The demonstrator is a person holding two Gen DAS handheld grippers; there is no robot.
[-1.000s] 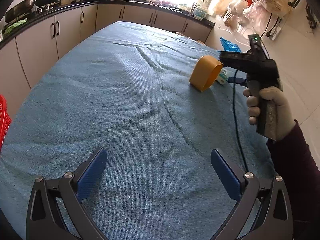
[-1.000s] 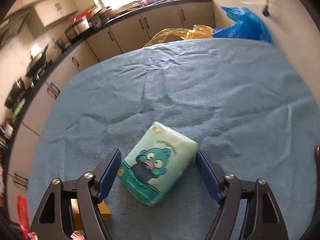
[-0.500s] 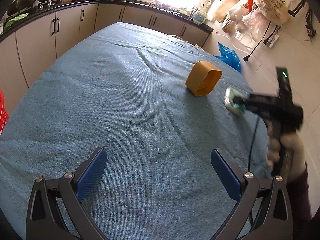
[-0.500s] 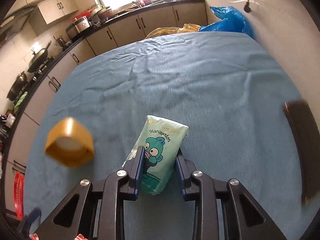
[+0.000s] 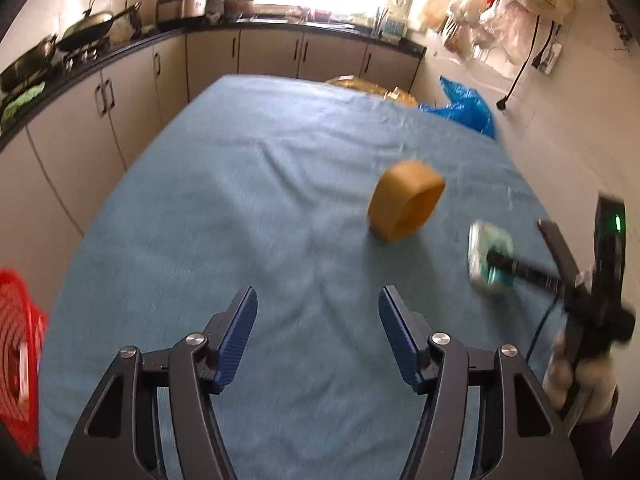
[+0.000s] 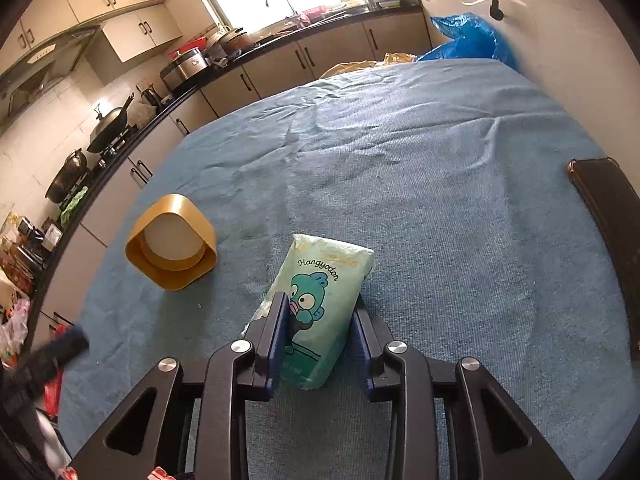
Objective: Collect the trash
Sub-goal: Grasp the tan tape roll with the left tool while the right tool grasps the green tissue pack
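Note:
My right gripper is shut on a pale green tissue pack with a cartoon fish and holds it above the blue cloth. In the left wrist view the same pack hangs in the right gripper at the right, blurred. A yellow-orange rounded bin lies on its side on the cloth, left of the pack; it also shows in the left wrist view. My left gripper is open and empty, low over the cloth, short of the bin.
The table is covered by a wrinkled blue cloth. A red basket stands off its left edge. A dark phone lies near the right edge. Blue and yellow plastic bags sit beyond the far corner. Kitchen cabinets run around.
My right gripper closed on the tissue pack and lifted it back off the cloth. My left gripper narrowed a little and moved forward towards the bin.

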